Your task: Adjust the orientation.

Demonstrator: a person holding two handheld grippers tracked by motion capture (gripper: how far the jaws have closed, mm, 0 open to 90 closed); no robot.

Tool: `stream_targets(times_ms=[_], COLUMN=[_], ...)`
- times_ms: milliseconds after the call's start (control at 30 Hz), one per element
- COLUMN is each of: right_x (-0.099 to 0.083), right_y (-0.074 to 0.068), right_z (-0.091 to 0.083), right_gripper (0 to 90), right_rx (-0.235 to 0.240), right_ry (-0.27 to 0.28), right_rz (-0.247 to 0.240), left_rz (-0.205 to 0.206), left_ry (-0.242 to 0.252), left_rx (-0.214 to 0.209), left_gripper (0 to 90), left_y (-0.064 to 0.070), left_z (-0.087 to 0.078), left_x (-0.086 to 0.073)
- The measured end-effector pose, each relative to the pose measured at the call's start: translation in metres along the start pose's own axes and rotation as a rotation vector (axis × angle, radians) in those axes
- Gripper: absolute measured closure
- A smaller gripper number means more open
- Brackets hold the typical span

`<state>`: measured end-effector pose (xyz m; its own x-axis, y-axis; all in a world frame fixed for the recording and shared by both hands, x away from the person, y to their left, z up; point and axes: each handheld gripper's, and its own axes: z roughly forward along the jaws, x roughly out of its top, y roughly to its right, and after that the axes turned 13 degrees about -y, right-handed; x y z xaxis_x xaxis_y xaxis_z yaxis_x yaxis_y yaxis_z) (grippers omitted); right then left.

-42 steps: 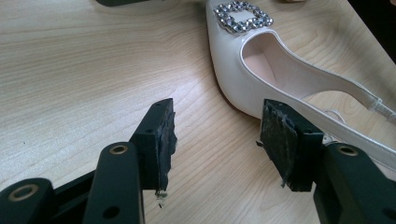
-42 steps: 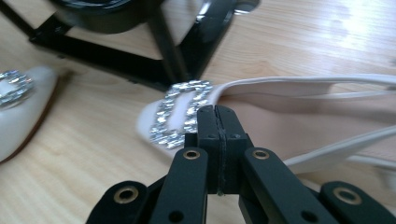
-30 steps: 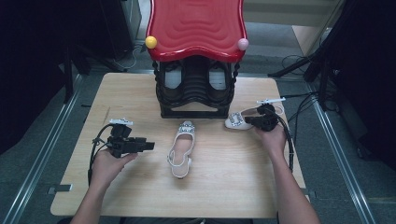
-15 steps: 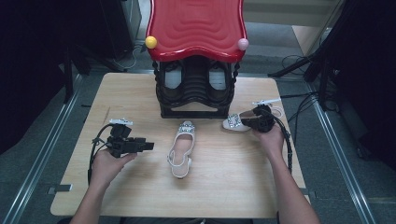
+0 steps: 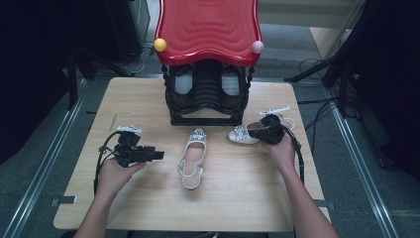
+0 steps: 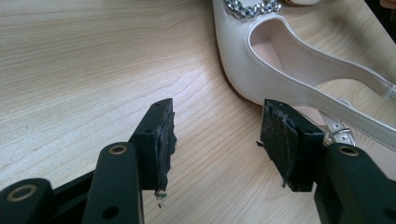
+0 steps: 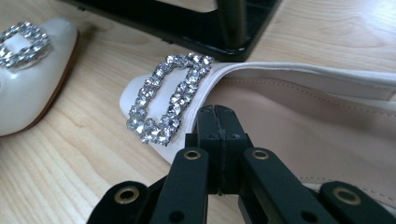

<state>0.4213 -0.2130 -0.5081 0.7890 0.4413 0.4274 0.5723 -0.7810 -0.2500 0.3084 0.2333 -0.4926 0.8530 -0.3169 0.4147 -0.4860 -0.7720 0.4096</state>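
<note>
Wood-grain table (image 5: 148, 104) amid dark room, grey floor (image 5: 44, 148)

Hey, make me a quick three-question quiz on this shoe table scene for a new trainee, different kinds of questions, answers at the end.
1. True or false: the left hand-held gripper has its jaws closed on the shoe lying in the middle of the table.
2. What is the right hand-held gripper shut on? A) the rack's red top B) the shoe with the rhinestone buckle nearest it C) a cable
3. Fill in: the shoe rack at the table's far edge has a yellow ball and a ____ ball on its red top.

Key: 1 false, the jaws stand apart beside it; 2 B; 3 pink.
</note>
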Motion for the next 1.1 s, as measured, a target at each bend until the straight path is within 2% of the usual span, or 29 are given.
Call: stream_targets(times_ms=[200,300,400,500,633,800,933,1100], right_x=[0.002,0.004,0.006,0.008,0.008,0.006,0.007,0.007], right_y=[-0.019,-0.03,-0.034,-0.033,-0.027,-0.013,-0.004,0.01], right_z=[0.006,0.01,0.012,0.009,-0.007,-0.037,-0.054,-0.064], right_gripper=[90.0,90.0,90.0,90.0,90.0,90.0,90.0,90.0], right_rx=[0.029,0.031,0.029,0.028,-0.027,-0.058,-0.083,-0.113], right_ry=[-0.017,-0.029,-0.031,-0.018,0.01,0.069,0.103,0.111], right_rz=[-0.025,-0.05,-0.072,-0.082,-0.083,-0.058,-0.047,-0.037], left_rz=[0.004,0.006,0.008,0.008,0.008,0.009,-0.001,-0.011], left_ry=[-0.002,-0.003,-0.003,-0.001,0.001,-0.003,-0.001,0.006], left_rx=[0.001,0.0,-0.001,-0.003,-0.002,0.004,0.004,0.007], left_gripper=[44.6,44.6,44.6,44.6,44.6,44.6,44.6,44.7], left_y=[-0.001,-0.001,-0.001,0.0,0.0,0.0,0.0,0.0], left_z=[0.0,0.0,0.0,0.0,0.0,0.001,0.0,-0.002], left_x=[0.001,0.001,0.001,0.001,0.001,0.0,-0.003,-0.007])
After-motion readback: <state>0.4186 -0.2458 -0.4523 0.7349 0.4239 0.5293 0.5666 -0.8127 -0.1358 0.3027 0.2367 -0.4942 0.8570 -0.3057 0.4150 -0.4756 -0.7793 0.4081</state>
